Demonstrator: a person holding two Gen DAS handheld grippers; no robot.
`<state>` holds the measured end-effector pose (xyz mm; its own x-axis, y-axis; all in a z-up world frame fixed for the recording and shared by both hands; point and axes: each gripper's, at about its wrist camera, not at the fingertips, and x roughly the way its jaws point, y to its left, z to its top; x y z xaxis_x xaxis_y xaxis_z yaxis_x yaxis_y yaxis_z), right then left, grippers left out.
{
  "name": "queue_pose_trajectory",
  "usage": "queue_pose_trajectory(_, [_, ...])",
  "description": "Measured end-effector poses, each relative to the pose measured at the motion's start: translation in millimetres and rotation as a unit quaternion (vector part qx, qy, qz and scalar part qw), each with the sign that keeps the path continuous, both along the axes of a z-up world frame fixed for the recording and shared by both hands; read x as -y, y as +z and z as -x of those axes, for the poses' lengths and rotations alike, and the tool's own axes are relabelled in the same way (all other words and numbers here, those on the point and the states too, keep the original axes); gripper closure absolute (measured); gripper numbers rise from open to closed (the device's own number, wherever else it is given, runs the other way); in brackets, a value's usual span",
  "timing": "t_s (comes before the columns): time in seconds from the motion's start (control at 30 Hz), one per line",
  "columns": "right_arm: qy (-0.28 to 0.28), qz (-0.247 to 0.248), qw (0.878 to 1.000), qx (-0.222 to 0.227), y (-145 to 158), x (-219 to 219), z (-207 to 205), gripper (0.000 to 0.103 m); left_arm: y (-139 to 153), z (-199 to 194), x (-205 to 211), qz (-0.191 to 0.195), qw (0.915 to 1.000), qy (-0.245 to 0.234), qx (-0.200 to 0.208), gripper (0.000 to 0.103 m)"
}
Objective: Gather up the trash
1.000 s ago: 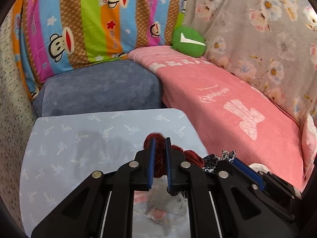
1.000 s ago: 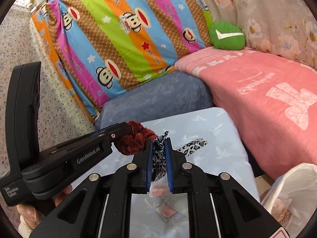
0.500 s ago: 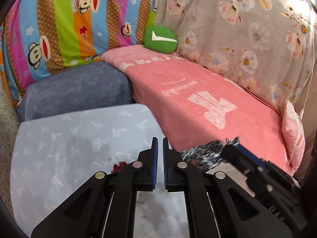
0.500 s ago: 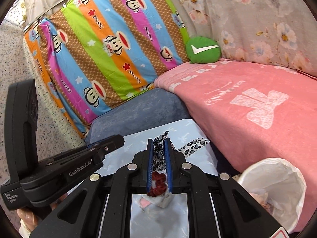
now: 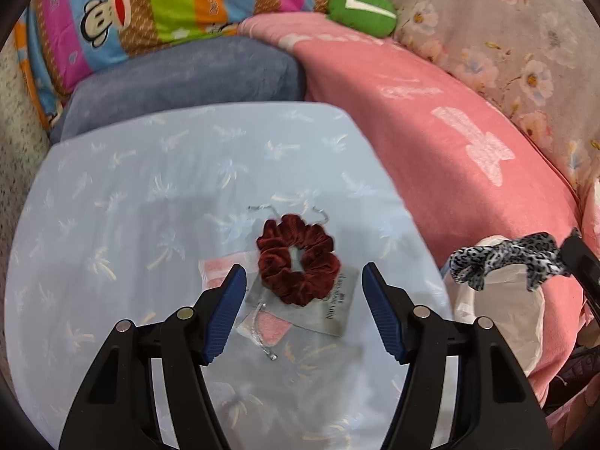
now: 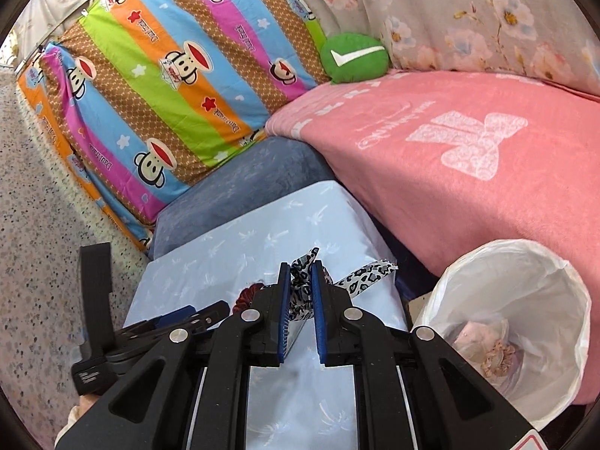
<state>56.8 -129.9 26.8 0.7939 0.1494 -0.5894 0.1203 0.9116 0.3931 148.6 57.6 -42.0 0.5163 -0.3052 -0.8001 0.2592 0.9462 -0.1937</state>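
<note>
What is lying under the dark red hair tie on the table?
The dark red hair tie lies on a grey pouch with a silver cord. Beside it, pink packets show. Whatever sits directly beneath the hair tie is covered.

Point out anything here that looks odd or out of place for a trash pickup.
The items are hair accessories, not obvious rubbish. The dark red scrunchie lies on a grey pouch on the table, between the left gripper's open jaws. The right gripper pinches a leopard-print scrunchie beside the bin.
</note>
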Motion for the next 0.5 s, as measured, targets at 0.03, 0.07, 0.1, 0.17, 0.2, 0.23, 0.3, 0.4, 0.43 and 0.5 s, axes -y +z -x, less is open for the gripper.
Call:
queue_pose_trajectory(0.03, [0.003,-0.001,1.000,-0.004,-3,-2,-3,0.092,-6,-4,-2,0.000,1.0000,0.006,-0.008,0.042])
queue_pose_trajectory(0.07, [0.005,0.000,1.000,-0.008,-7,-4,-6,0.092,-12,-8,-4,0.000,0.9998,0.010,-0.014,0.044])
queue_pose_trajectory(0.1, [0.008,-0.001,1.000,-0.012,-11,-6,-10,0.092,-18,-12,-6,0.000,0.9997,0.014,-0.021,0.046])
queue_pose_trajectory(0.17, [0.014,-0.001,1.000,-0.021,-19,-11,-18,0.092,-27,-19,-7,0.002,0.9992,0.019,-0.034,0.048])
queue_pose_trajectory(0.2, [0.015,-0.002,1.000,-0.024,-23,-14,-21,0.092,-31,-22,-8,0.004,0.9990,0.021,-0.039,0.048])
queue_pose_trajectory(0.23, [0.018,-0.003,0.999,-0.028,-26,-15,-24,0.092,-35,-26,-8,0.004,0.9988,0.022,-0.044,0.048])
queue_pose_trajectory(0.3, [0.021,-0.005,0.999,-0.035,-33,-18,-32,0.092,-40,-31,-6,0.003,0.9986,0.020,-0.049,0.050])
queue_pose_trajectory(0.4, [0.025,-0.007,0.999,-0.043,-42,-21,-40,0.092,-50,-38,-3,0.001,0.9980,0.013,-0.061,0.068])
queue_pose_trajectory(0.43, [0.026,-0.008,0.999,-0.046,-45,-22,-42,0.092,-53,-40,-2,0.003,0.9977,0.011,-0.067,0.073])
queue_pose_trajectory(0.5, [0.028,-0.008,0.998,-0.049,-48,-24,-46,0.092,-55,-41,-2,0.005,0.9974,0.010,-0.072,0.083])
